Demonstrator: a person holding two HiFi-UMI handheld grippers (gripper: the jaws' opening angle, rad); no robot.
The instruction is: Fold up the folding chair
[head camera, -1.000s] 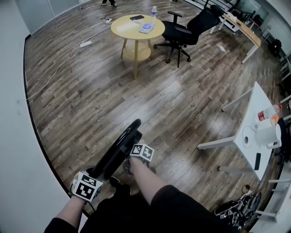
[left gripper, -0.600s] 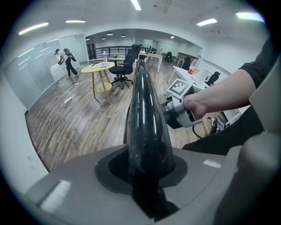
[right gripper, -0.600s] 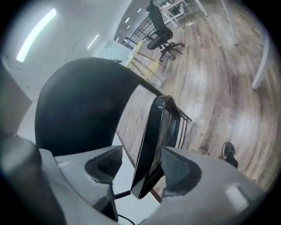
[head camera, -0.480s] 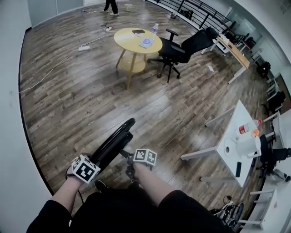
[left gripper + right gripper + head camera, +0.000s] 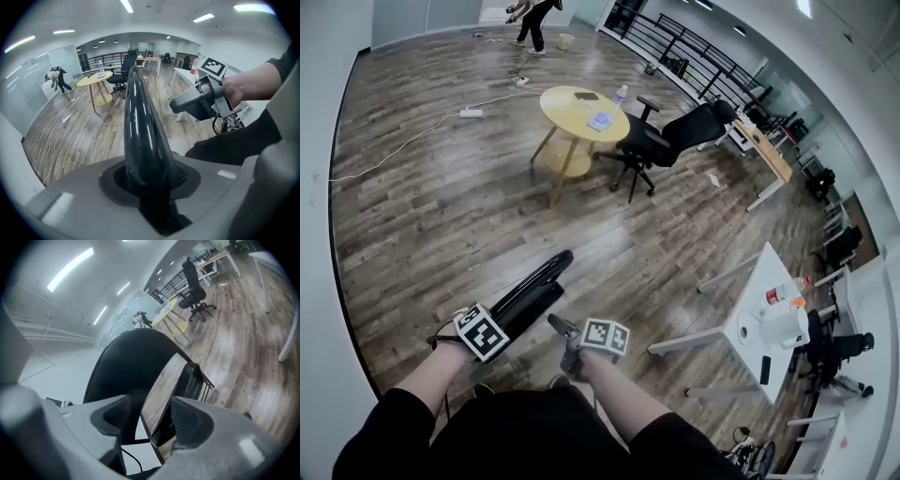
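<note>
With the left hand-held gripper (image 5: 150, 180), pinches the glossy black top rim of the folding chair (image 5: 140, 117): jaws narrow, easing apart, rim between them and pads on it. Puts that grip at 7 o'clock in the head view. Holds the right hand-held gripper (image 5: 150, 420) wide and empty at 6 o'clock, just beside the chair but off it. Looks through those open jaws at the curved backrest and the dark seat frame, with only a slim wedge of gap between the 2.

From the head view, shows the chair edge-on as a thin black arc running from the grippers toward 1 o'clock over the wooden floor (image 5: 441, 216). Stands well apart from the round yellow bench (image 5: 581, 108) at 12 o'clock and the white bench (image 5: 750, 309) at 4 o'clock.

Reads as the closing step: seat apparently swung up near the back, though not certainly flat. Calls next for a firm hold on the rim and a push from the free hand-held gripper to bring seat and back flush. Risks tipping the chair by releasing on the left before gripping on the right.
</note>
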